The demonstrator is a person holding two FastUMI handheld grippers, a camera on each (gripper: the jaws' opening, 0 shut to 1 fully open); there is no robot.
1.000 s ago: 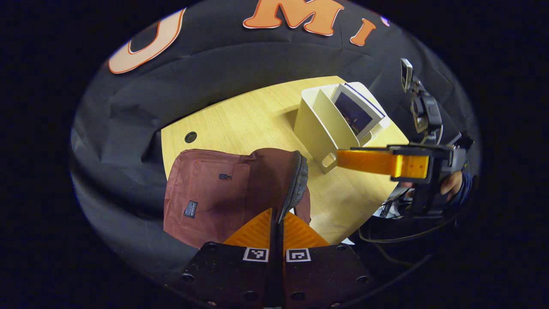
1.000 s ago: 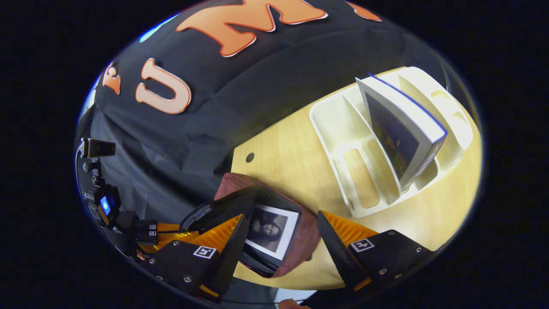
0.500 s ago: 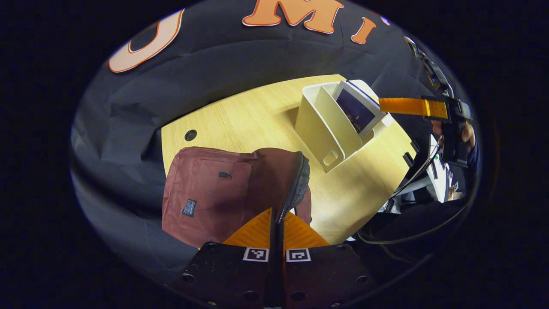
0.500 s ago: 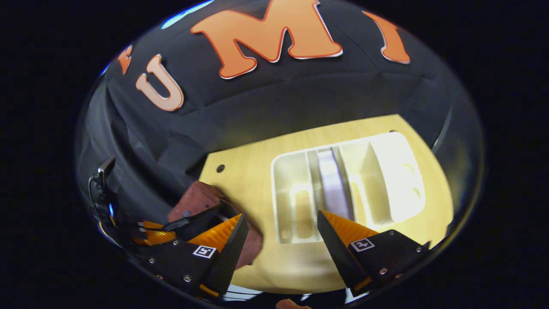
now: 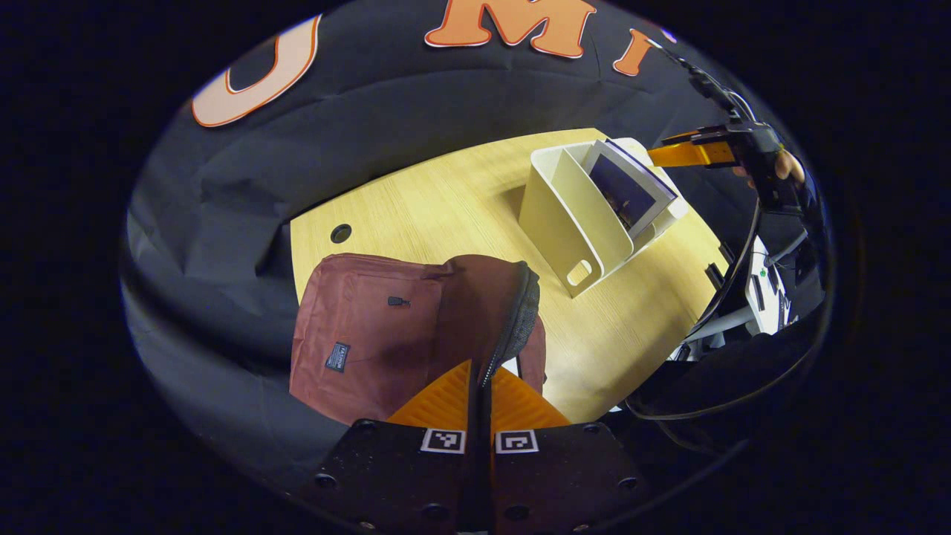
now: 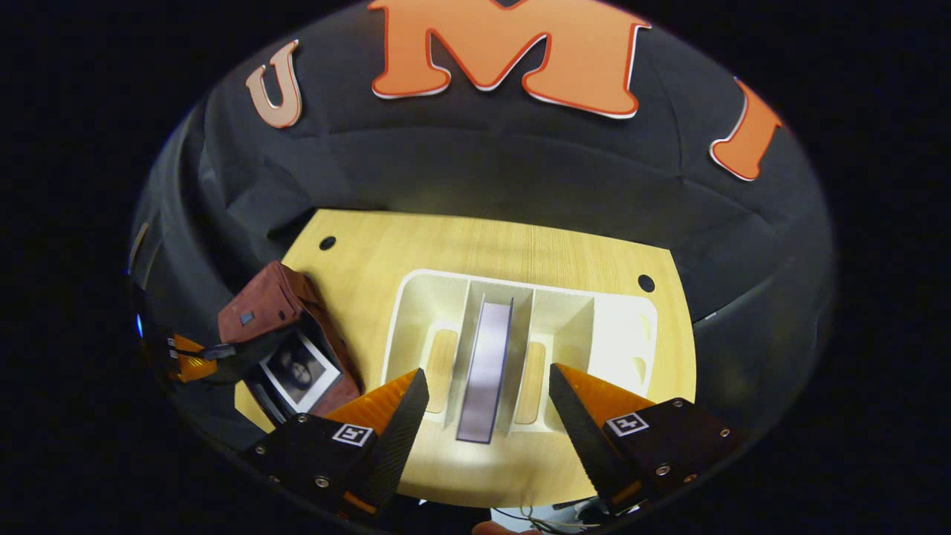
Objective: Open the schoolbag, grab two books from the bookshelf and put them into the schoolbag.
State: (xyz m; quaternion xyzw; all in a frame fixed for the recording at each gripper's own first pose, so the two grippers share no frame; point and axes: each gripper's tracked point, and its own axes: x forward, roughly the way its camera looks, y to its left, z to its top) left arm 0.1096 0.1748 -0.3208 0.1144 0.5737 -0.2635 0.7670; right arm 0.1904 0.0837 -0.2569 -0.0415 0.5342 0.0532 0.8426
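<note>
In the left gripper view, the left gripper [image 5: 481, 383] was seen at the bottom with its orange fingers [image 5: 444, 397] pressed together on the dark mesh-edged flap [image 5: 515, 323] of the maroon schoolbag [image 5: 371, 327]. The flap was held upright, lifted off the bag's body. The schoolbag lay on the near left part of the light wooden desk [image 5: 446, 208], with its front pocket and a small label facing up.

Farther back on the desk stood the white bookshelf [image 5: 572, 223], a divided file holder. One book [image 5: 628, 189] with a dark cover leaned in it against a divider. The right gripper [image 5: 695, 152] was seen beyond the bookshelf at the upper right, held by a hand [image 5: 784, 165], its orange fingers pointing toward the top of the book.

In the right gripper view, the right gripper [image 6: 487, 405] was held with its fingers [image 6: 386, 409] spread wide, nothing between them touching either one. Between and beyond them the book [image 6: 487, 364] was seen edge-on, standing in the middle compartment of the bookshelf [image 6: 416, 312]. The compartments on either side were seen with slotted floors. To the left, the schoolbag [image 6: 271, 305] was held open by the left gripper [image 6: 186, 364], and a first book [image 6: 297, 370] with a black-and-white portrait cover was seen inside its mouth.
</note>
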